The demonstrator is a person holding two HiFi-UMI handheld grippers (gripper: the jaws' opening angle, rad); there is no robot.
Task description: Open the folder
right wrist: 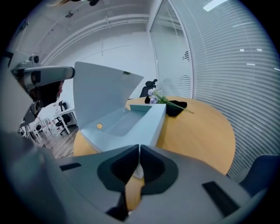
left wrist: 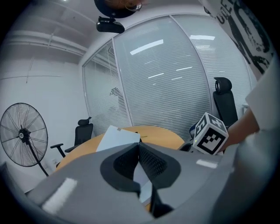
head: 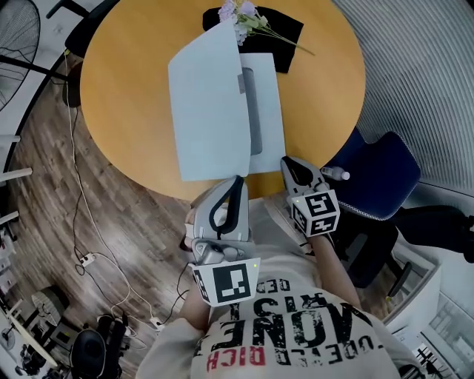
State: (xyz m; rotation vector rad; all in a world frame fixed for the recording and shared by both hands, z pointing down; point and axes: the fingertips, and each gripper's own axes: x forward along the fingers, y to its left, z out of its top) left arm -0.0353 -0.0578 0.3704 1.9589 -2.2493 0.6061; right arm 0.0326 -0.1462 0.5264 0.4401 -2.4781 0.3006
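My left jaws (head: 238, 180) are closed on the near corner of the folder's cover (head: 207, 111). The pale sheet rises ahead of my tips, tilted up off the lower half (head: 268, 89), so I judge the opening partly done. My right jaws (head: 289, 164) are closed too, with their tips at the near corner of that lower half. A pale sliver shows at their seam, but I cannot tell whether they pinch the corner or only press on it. The folder lies on the round surface (head: 126, 96) just beyond both pairs of jaws, and its grey clip (head: 252, 111) is bare under the raised cover.

The grip worries me most. I hold one thin, smooth corner, and if I swing wide the sheet could slide out and the cover would flop shut. Pulling from a corner could also twist or crease the cover rather than hinge it cleanly.

If my right jaws lose that corner, the whole folder may lift or skid with the cover. It could push towards the flowers (head: 241, 15) and the black cloth (head: 285, 29), which lie at its far end, well ahead of my tips.
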